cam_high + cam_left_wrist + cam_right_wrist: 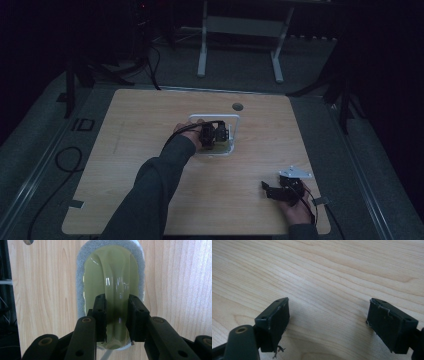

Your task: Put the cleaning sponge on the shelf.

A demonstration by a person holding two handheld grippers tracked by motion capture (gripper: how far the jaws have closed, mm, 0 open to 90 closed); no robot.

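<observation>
An olive-green glossy scrubber [112, 272] with a white felt-like pad [80, 277] around its rim lies on the wooden table [150, 125]. Its raised middle ridge runs between the jaws of my left gripper [117, 315], which is shut on that ridge. In the high view the left gripper [214, 136] sits over a white frame-shaped object [214, 118] near the table's middle, and the scrubber is mostly hidden under it. My right gripper [268, 191] is held low at the front right corner. Its fingers [274, 317] stand wide open over bare wood with nothing between them.
A round hole [237, 106] sits in the tabletop behind the white frame. Grey floor surrounds the table, with a cable loop [65, 160] at the left and a white desk frame [202, 45] at the back. Tape tabs [75, 203] mark the front corners.
</observation>
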